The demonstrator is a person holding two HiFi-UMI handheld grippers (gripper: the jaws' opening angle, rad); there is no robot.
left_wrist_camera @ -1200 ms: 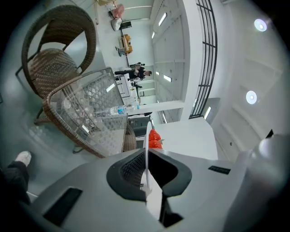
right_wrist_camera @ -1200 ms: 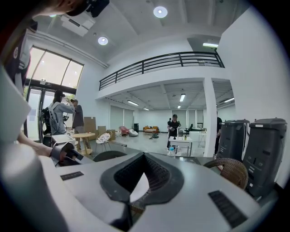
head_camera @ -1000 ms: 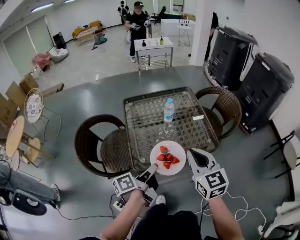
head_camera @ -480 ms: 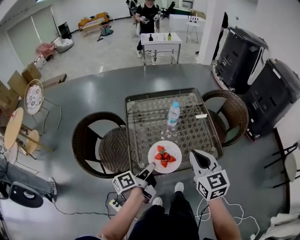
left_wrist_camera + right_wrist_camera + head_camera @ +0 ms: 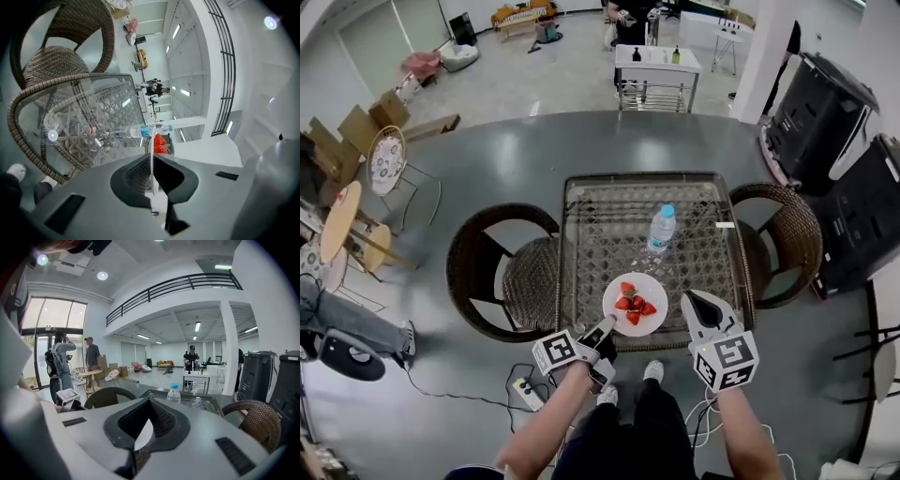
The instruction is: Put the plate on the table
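My left gripper [image 5: 602, 330] was clamped on the rim of the plate [image 5: 657, 286], jaws nearly closed with only the thin white edge between them. From that grip the plate reached forward over the table [image 5: 609, 244], just inside its near edge and level with the glass; I could not tell if it touched. The plate was round and white and held a cluster of red strawberries [image 5: 634, 303]. A bottle [image 5: 661, 228] stood farther in, near the table's centre. My right gripper [image 5: 698, 305] hovered at the near edge beside the plate, jaws together and empty.
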